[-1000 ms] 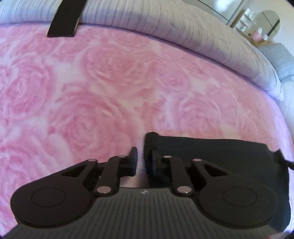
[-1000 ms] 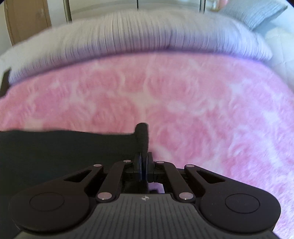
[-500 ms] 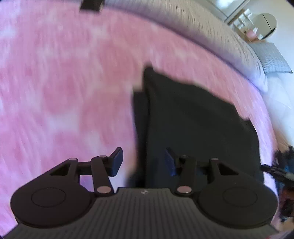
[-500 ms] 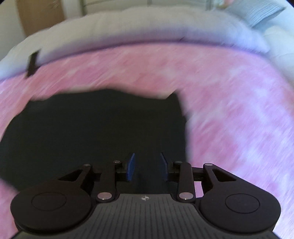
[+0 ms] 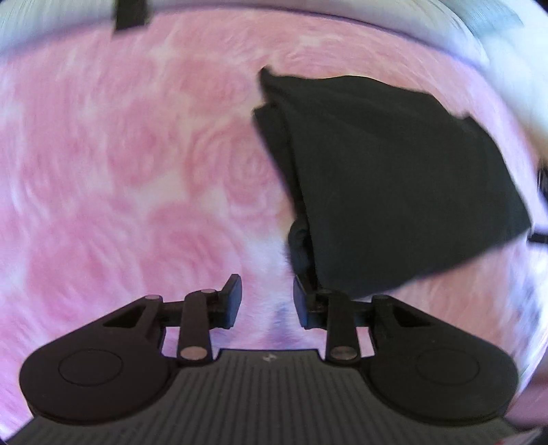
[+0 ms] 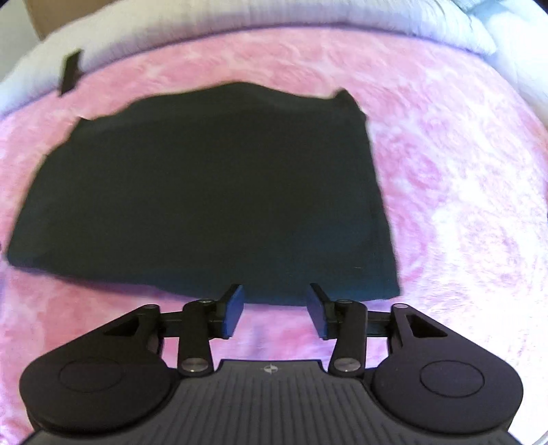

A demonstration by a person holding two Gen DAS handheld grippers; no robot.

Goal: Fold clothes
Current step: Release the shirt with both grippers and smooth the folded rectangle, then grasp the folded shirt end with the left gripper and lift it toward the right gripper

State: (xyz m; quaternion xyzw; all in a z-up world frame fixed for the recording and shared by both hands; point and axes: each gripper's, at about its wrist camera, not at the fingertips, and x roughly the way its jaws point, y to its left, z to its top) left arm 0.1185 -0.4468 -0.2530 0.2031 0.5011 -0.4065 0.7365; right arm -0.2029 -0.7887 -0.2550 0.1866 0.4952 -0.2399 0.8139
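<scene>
Folded black cloth garment [image 6: 205, 191] lies ahead of the opening, empty right gripper [image 6: 274, 308]; left gripper [image 5: 265, 301], also empty, is closing beside it.

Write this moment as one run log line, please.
left gripper: closing, empty | right gripper: opening, empty | black garment: folded, on pink blanket

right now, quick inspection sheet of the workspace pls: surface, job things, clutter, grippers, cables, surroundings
surface: pink rose-print blanket over a bed.
job's things: black garment lying folded and flat on the blanket; layered edges show at its left side in the left wrist view.
clutter: small black strip at the blanket's far edge.
grippers: left gripper jaws closing, nothing between them; right gripper jaws opening, nothing between them.
cables: nothing seen.
surroundings: grey ribbed bedding beyond the blanket.
</scene>
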